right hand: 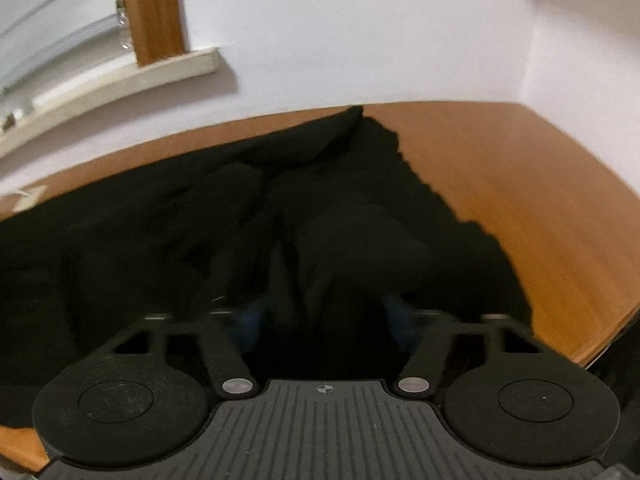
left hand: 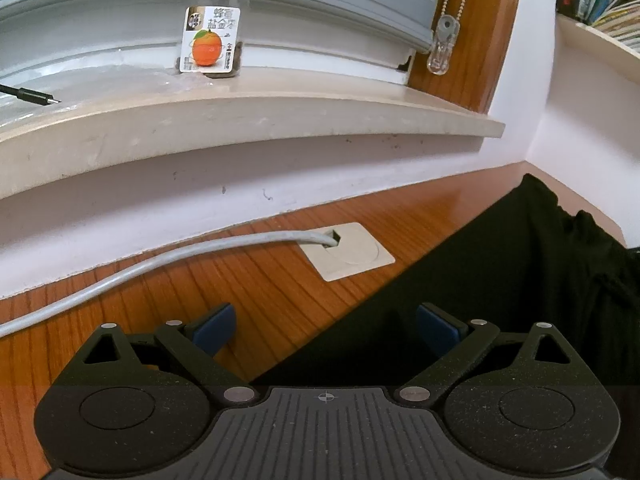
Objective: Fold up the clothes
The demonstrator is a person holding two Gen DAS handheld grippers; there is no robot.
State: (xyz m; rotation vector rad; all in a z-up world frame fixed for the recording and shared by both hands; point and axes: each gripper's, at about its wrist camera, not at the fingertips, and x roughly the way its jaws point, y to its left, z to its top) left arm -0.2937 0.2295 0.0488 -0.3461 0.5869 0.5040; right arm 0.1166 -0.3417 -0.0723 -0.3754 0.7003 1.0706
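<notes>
Lying rumpled on the wooden table (right hand: 500, 168), the black garment (right hand: 200, 220) covers most of the right wrist view, one ragged edge running diagonally toward the near right side. Far corner of it nearly reaches the wall (right hand: 360, 32). In the left wrist view the same cloth fills the lower right, straight edge cutting diagonally across the wood, bunched folds at far right.

Left gripper (left hand: 325, 330): jaws spread wide, blue pads (left hand: 214, 330) well apart, nothing held. Left pad over bare wood, right pad over the cloth edge.

Right gripper (right hand: 325, 320): frame is blurred and dark. Blue pads (right hand: 250, 326) barely show, with a fold of black cloth rising between them. Jaws look partly open; can't tell if the pads press on the cloth.

Around it, left wrist view: grey cable (left hand: 160, 264) runs across the table into a beige grommet plate (left hand: 352, 254) just left of the garment. Above that, a stone windowsill (left hand: 240, 128) with a clear bottle (left hand: 212, 32) with an orange-fruit label and a black cable tip (left hand: 36, 97). Bead chain with a clear plastic pull (left hand: 442, 48) hangs by the wooden window frame (left hand: 480, 40). Books on a shelf (left hand: 600, 32) top right.
</notes>
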